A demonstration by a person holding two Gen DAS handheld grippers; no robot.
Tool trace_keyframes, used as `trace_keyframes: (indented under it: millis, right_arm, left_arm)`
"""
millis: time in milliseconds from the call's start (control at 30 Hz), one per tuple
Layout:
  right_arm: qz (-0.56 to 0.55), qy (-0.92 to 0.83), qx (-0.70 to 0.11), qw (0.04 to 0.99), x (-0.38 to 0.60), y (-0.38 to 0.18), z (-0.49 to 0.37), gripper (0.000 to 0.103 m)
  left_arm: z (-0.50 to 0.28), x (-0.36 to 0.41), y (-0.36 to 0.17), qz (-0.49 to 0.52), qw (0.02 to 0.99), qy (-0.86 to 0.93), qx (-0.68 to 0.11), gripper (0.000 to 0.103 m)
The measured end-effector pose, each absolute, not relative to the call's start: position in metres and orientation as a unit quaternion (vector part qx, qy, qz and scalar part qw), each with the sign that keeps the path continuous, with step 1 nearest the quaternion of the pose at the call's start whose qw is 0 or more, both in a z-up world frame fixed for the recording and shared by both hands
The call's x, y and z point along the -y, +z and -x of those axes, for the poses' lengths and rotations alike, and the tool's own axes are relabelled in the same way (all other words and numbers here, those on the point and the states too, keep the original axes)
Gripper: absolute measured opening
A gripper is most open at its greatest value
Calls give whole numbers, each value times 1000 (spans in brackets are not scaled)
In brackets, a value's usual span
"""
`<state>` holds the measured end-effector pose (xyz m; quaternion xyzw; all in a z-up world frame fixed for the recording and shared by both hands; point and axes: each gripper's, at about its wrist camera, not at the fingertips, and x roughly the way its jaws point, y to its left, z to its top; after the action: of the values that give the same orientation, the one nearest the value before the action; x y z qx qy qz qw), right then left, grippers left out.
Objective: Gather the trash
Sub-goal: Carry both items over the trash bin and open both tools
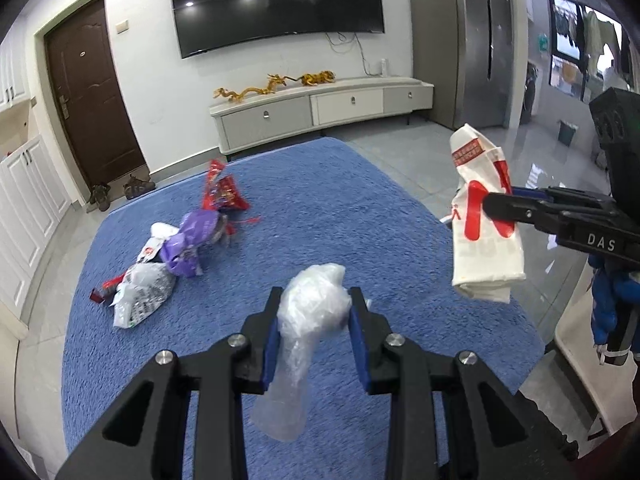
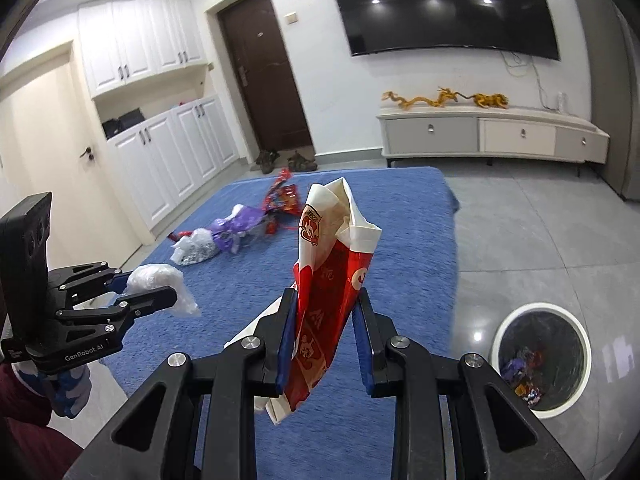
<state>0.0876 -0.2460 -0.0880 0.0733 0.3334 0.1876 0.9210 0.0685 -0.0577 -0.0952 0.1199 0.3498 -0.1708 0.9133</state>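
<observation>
My left gripper (image 1: pixel 314 304) is shut on a crumpled clear plastic bag (image 1: pixel 308 320) and holds it above the blue rug (image 1: pixel 320 200). It also shows in the right wrist view (image 2: pixel 156 286) with the bag (image 2: pixel 160 280). My right gripper (image 2: pixel 326 300) is shut on a red and white paper bag (image 2: pixel 332 280), held upright above the rug (image 2: pixel 400 220). The same gripper (image 1: pixel 500 208) and paper bag (image 1: pixel 480 224) show in the left wrist view. A pile of trash (image 1: pixel 176 248) lies on the rug: purple, red and silver wrappers. It also shows in the right wrist view (image 2: pixel 236 232).
A white round trash bin (image 2: pixel 540 364) with wrappers inside stands on the grey tile floor right of the rug. A low TV cabinet (image 1: pixel 320 112) and a wall TV are behind. A brown door (image 1: pixel 92 92), shoes and white cupboards (image 2: pixel 168 152) are on the left.
</observation>
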Motion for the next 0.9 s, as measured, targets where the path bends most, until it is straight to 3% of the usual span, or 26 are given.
trace_keyframes:
  millis: [433,900]
  right_arm:
    - [-175,56,-324,928,388,-130,-76,28]
    - [-202,-91,-367,903,497,-191,-119,30]
  left_arm:
    - [-111,168,-121,-163,867,-249,-401,31]
    - [-201,355,-148,-152,826,-355,-412,31]
